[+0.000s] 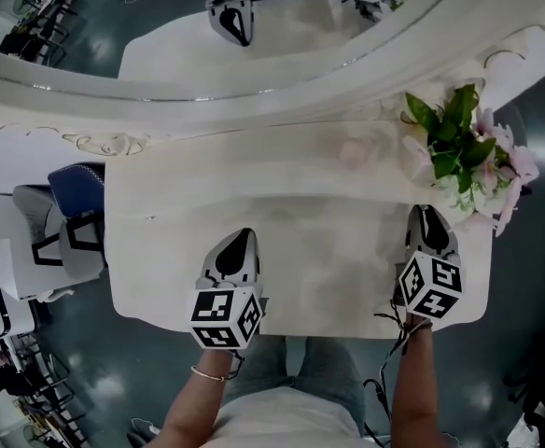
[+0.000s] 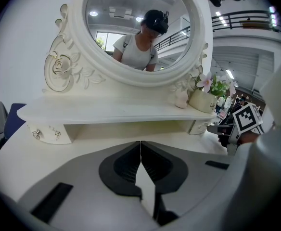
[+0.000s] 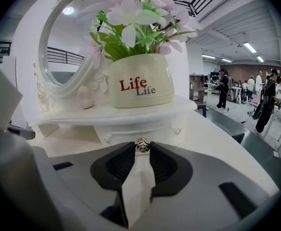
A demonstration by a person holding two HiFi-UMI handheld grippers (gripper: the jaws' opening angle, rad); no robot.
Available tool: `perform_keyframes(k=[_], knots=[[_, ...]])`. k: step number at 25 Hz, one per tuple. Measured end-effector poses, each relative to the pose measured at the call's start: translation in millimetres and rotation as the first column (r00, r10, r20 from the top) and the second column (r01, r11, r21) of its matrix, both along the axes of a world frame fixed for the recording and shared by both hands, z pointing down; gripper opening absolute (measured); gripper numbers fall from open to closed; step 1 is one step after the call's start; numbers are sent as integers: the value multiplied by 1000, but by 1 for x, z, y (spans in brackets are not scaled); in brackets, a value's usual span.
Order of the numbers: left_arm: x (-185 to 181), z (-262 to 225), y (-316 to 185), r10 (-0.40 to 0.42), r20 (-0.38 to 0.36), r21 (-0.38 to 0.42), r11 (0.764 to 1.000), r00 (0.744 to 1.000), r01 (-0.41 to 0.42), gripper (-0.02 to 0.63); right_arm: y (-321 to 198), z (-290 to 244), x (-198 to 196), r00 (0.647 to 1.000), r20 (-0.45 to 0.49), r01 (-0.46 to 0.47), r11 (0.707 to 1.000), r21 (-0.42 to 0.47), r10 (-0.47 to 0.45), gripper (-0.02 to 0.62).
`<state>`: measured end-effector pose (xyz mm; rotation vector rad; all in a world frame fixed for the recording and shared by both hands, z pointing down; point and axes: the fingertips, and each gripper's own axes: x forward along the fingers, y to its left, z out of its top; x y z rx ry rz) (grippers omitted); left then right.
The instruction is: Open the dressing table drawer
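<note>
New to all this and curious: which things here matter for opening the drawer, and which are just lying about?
For the job:
drawer
knob
right gripper, closed on the knob

Just there:
flower pot
mirror
left gripper, shut and empty

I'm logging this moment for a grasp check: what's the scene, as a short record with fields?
left gripper: shut, empty, over table
right gripper: jaws closed on knob
knob: on drawer front
drawer: looks closed, under shelf
pot: flowers in it, on shelf above drawer
</note>
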<state>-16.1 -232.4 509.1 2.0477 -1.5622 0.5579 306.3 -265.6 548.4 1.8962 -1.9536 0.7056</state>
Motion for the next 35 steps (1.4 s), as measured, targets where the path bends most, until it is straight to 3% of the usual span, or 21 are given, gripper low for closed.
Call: perform_keyframes(k=[35], knots=[[16, -2, 13, 26, -2, 3, 1000, 1000, -26, 20, 31, 0, -2, 1000, 25, 9, 1000, -14, -9, 104]])
